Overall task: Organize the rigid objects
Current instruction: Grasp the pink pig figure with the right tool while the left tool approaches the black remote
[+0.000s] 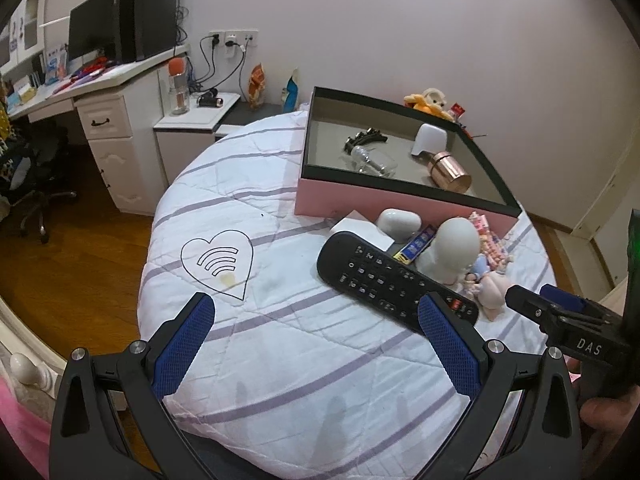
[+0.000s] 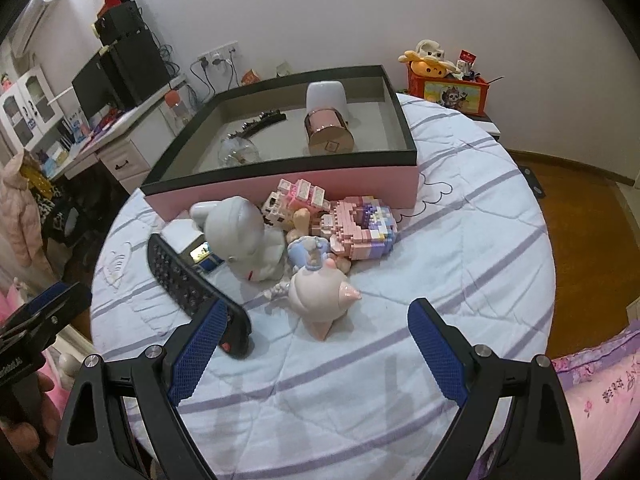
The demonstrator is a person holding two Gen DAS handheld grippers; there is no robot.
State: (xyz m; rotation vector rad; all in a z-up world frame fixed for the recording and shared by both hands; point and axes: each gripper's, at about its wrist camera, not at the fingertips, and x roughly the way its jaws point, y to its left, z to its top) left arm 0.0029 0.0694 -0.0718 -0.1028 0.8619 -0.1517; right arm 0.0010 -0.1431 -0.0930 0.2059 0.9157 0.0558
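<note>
A pink box with a dark rim (image 1: 352, 202) (image 2: 304, 184) sits on the round quilted bed. It holds a copper canister (image 2: 329, 132), a white cap (image 2: 326, 95), a clear glass bottle (image 2: 238, 151) and a black hair clip (image 2: 264, 117). In front of it lie a black remote (image 1: 394, 280) (image 2: 188, 280), a white figurine (image 2: 244, 236), a pink block model (image 2: 360, 228) and a pink pig figurine (image 2: 316, 300). My left gripper (image 1: 316, 304) is open, its right finger by the remote's near end. My right gripper (image 2: 318, 310) is open just short of the pig figurine.
A white oval case (image 1: 399, 222) and a small blue-yellow box (image 1: 416, 245) lie by the box wall. A desk with monitors (image 1: 104, 32) and a bedside cabinet (image 1: 196, 120) stand left of the bed. A red toy bin (image 2: 448, 88) sits behind it.
</note>
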